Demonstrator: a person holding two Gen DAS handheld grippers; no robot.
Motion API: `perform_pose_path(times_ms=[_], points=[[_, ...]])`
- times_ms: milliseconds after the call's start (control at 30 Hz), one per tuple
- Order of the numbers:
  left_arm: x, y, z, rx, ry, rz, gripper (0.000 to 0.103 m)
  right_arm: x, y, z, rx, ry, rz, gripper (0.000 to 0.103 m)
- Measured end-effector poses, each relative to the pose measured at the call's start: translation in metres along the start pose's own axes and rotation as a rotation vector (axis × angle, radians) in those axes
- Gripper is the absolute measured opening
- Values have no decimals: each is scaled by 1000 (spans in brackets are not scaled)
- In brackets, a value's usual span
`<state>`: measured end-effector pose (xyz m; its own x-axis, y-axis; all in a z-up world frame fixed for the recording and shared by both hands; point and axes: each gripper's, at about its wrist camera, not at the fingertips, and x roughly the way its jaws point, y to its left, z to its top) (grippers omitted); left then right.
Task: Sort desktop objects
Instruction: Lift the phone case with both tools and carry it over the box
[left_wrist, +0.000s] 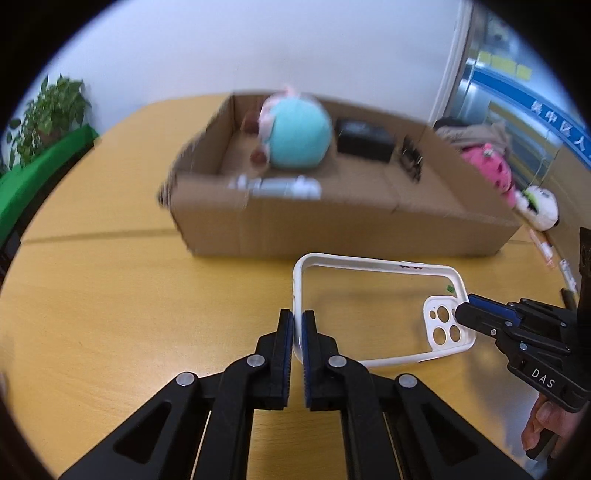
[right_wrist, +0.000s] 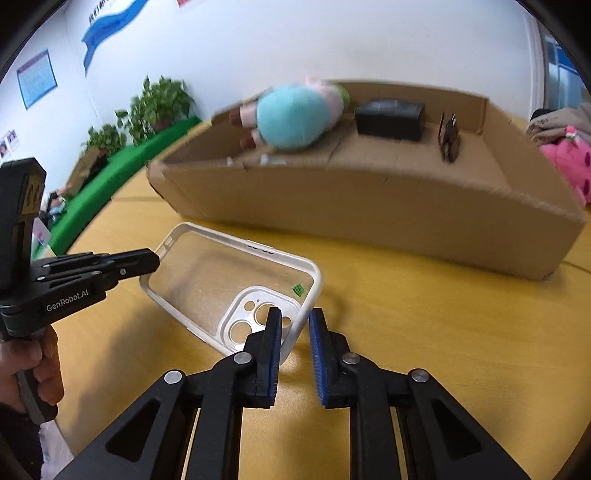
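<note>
A clear phone case with a white rim (left_wrist: 373, 310) is held between my two grippers just above the yellow table. My left gripper (left_wrist: 297, 317) is shut on the case's left end rim. In the right wrist view the case (right_wrist: 207, 277) tilts, and my right gripper (right_wrist: 294, 317) stands around its camera-end rim with a gap between its jaws, so it is open. The right gripper also shows in the left wrist view (left_wrist: 465, 308) at the case's camera end. The left gripper shows in the right wrist view (right_wrist: 153, 260) at the case's far end.
An open cardboard box (left_wrist: 332, 225) stands behind the case, holding a teal plush toy (left_wrist: 295, 134), a black box (left_wrist: 364, 140), a small dark object (left_wrist: 412, 157) and a white item (left_wrist: 277, 186). Pink and white plush toys (left_wrist: 491, 170) lie at the right. Potted plants (right_wrist: 159, 103) stand far left.
</note>
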<state>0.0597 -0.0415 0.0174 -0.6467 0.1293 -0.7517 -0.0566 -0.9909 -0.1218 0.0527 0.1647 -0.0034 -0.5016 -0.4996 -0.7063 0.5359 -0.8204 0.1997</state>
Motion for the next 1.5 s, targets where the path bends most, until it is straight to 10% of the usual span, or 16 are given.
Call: perform_pose_path(times_ms=[800,1500], points=[[-95,-79,113,136,-318,-126,4,-172,-15,93,-54,-363,-102,15],[-5,-72,183,88,-263,-149,4,-106,-77,171,-46,-299,-146,15]])
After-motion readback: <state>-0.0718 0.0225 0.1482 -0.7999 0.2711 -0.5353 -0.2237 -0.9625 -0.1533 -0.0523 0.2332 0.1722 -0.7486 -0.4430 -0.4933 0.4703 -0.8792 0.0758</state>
